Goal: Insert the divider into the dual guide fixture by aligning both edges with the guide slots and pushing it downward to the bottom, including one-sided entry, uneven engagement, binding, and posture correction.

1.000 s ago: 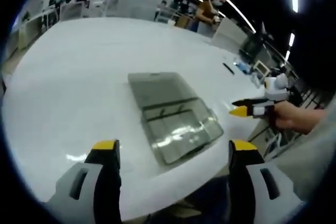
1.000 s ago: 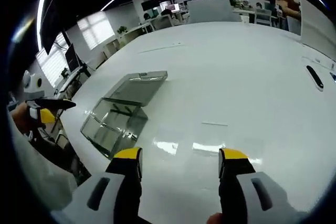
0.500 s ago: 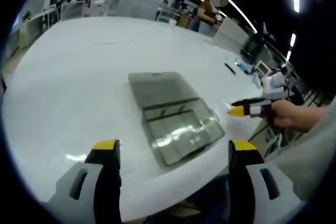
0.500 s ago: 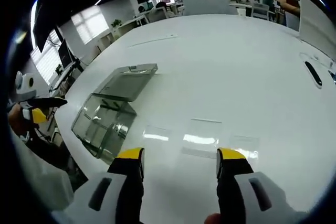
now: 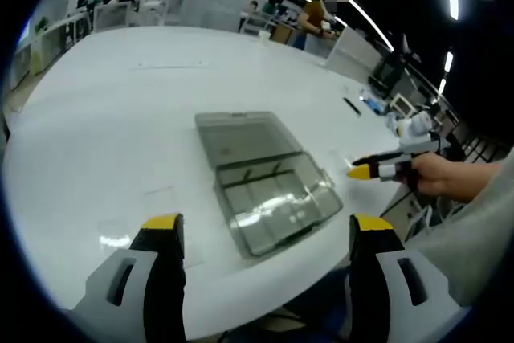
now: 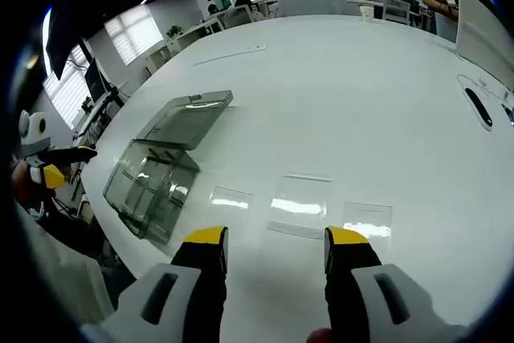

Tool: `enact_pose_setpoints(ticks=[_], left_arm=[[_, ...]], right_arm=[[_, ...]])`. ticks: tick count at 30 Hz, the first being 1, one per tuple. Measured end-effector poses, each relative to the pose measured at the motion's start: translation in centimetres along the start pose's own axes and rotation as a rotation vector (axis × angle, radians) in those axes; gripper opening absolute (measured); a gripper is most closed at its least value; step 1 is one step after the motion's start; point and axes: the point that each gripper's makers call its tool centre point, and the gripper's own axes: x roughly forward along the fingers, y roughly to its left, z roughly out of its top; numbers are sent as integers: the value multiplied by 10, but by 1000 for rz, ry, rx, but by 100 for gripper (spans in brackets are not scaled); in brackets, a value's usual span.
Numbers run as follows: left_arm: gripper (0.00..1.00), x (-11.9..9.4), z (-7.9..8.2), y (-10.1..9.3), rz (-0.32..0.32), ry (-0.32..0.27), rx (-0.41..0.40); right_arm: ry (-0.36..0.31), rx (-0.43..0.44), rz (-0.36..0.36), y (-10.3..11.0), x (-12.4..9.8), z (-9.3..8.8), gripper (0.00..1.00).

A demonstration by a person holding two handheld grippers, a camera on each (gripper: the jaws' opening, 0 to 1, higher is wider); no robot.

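Fixture: we log a clear plastic box [image 5: 265, 190] with its lid folded flat behind it, near the tabletop [image 5: 104, 102] edge.
Dividers: we count three clear flat sheets [image 6: 293, 216] lying in a row on the white tabletop, well apart from the box; possibly the dividers, though they are faint.
Left claw [image 5: 261, 234]: spread, holding nothing, above the near edge.
Right claw [image 6: 269, 237]: spread, holding nothing, just short of the sheets.
Other item: a dark pen-like object [image 6: 477, 107] far off.
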Motion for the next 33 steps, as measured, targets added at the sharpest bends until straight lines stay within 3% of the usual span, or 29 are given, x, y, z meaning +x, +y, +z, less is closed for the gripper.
enact_pose_setpoints(ticks=[33], left_arm=[[82, -4, -6, 6, 30, -9, -33]], right_arm=[[76, -8, -39, -4, 14, -6, 40]])
